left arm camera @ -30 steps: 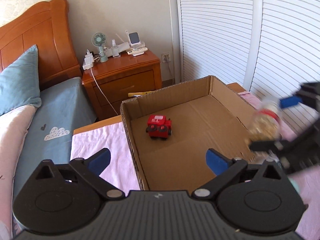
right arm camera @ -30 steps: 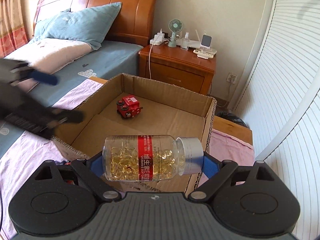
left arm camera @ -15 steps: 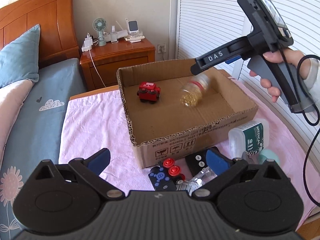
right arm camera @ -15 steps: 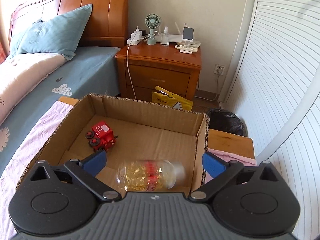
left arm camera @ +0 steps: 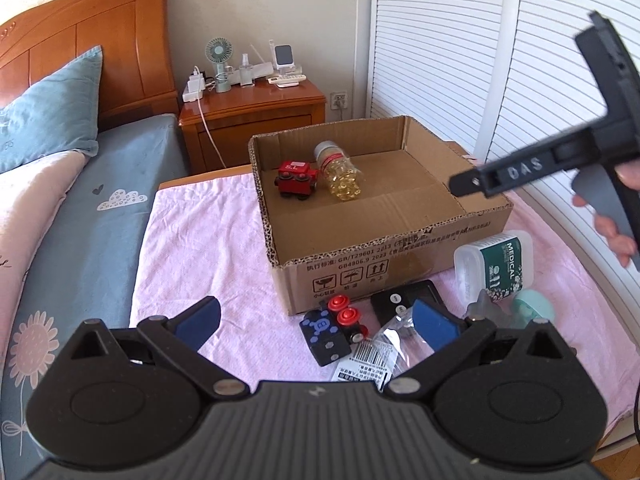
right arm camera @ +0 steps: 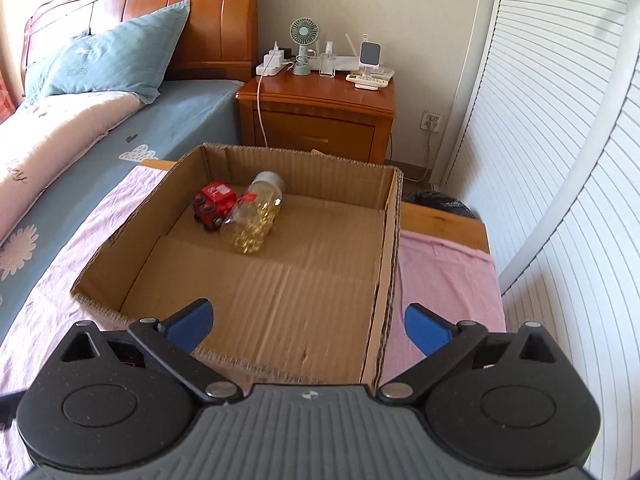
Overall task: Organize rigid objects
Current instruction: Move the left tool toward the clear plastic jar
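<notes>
So on the far left there's the bed [left arm camera: 100, 216] with a blue pillow [left arm camera: 52, 108], then the nightstand [left arm camera: 256, 116] with a little fan [left arm camera: 219, 60] on it. My left gripper [left arm camera: 316, 322] hangs over the pink cloth [left arm camera: 192, 248], jaws wide apart with nothing between the pads. Right under it sit a black toy car [left arm camera: 326, 338], a remote [left arm camera: 400, 300] and a crinkly packet [left arm camera: 380, 356], all bunched just in front of the box [left arm camera: 400, 256]. Inside the box, toward the back left corner, the red truck [right arm camera: 212, 206] and the pill bottle [right arm camera: 254, 216] lie touching each other, bottle on its side with the cap pointing at the back wall. My right gripper [right arm camera: 306, 326] is over the box's near right corner, jaws just finished opening all the way, nothing in them. Further right on the cloth there's a white tub [left arm camera: 496, 264] and a teal thing [left arm camera: 534, 306] I can't make out.
</notes>
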{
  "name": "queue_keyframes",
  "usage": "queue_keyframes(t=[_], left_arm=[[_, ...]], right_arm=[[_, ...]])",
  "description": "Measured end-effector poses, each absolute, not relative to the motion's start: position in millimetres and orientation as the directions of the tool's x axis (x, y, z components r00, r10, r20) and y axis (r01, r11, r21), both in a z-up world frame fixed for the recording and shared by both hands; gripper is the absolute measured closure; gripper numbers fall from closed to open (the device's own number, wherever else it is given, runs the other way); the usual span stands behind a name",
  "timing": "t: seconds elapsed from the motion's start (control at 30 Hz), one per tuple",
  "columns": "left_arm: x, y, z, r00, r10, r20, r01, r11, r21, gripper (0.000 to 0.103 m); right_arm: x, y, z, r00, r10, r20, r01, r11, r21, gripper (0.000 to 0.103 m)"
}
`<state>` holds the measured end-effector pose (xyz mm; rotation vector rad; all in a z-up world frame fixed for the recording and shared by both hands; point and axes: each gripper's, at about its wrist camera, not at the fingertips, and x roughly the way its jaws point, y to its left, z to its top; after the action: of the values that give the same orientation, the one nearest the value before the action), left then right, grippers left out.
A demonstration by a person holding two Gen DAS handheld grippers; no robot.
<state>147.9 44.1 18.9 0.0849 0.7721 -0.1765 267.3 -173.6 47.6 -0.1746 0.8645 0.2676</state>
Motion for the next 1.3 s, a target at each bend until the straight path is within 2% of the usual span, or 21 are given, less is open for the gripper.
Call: queue_keyframes(t=[0.17,0.43,0.7,1.1,1.3], left_arm=[[131,46,16,0.721,-0.104,-0.685,0.148,0.989,0.006,0.001],[103,51,3,0.747,-0.067,-0.661,0.094,0.996,0.005,0.001],[90,52,-18,0.732,-0.092,-0.675,0.129,0.992,0.004,0.001],[85,52,-36,0.69,-0.148,-0.709,0.169,0.985,-0.041,0.001],[89,47,-32,0.669,-0.227,-0.708,0.244,0.967,-0.08,0.001]], right_arm=[[227,-181,41,0.628,0.152,-0.763,-0.279,0.96,-0.038,0.0],[171,-200,5,0.584,0.1,-0.806,-0.216,0.976,-0.036,0.0],[135,-204,-26,0.559,0.075,-0.826,-0.171,0.985,-0.026,0.0],[136,-202,-51,0.556,0.02,-0.831,-0.112,0.992,-0.052,0.0],[120,-221,-52,0.574,0.015,-0.819,-0.092,0.995,-0.045,0.0]])
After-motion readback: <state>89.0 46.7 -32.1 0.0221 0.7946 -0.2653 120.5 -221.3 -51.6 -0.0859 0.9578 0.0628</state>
